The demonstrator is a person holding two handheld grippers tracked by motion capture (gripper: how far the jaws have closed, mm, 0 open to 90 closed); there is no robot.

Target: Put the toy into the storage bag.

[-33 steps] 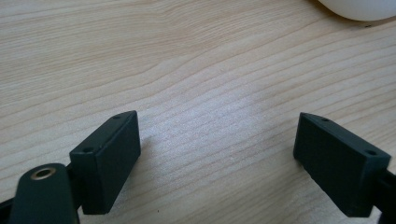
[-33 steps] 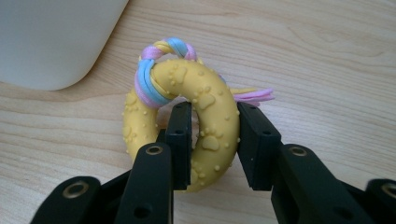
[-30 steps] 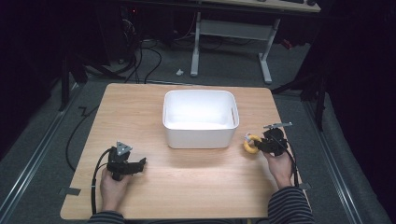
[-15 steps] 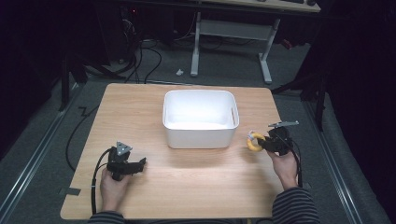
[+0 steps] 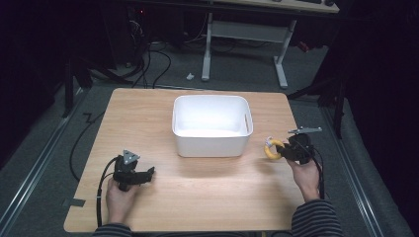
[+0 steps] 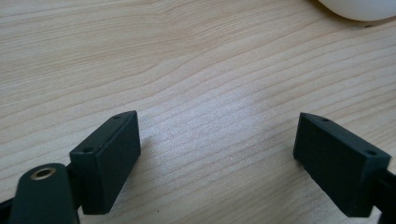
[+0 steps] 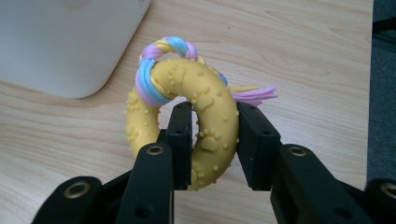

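White bin (image 5: pixel 211 143) mid-tabletop (image 5: pixel 197 197), nothing visible inside. Right tool (image 7: pixel 212 140) clenched on yellow ring (image 7: pixel 205 116), 1 jaw through hole, 1 outside; ring held just right of bin, near tabletop's right edge. Pastel braid (image 7: pixel 154 70) wraps ring top. Versus 1.0 s ago: ring and right tool farther from bin; bin unmoved, left tool unmoved. Left tool (image 6: pixel 217 154) released, low over bare wood at front left. Ring's lower part hidden behind jaws; bin cut off in both gripper views.

A white tub (image 5: pixel 211 126) stands on the wooden table (image 5: pixel 148 113), toward its far edge. Beyond the table, a white desk frame (image 5: pixel 244 34) stands on grey floor, with black cables (image 5: pixel 158 59) lying to its left.
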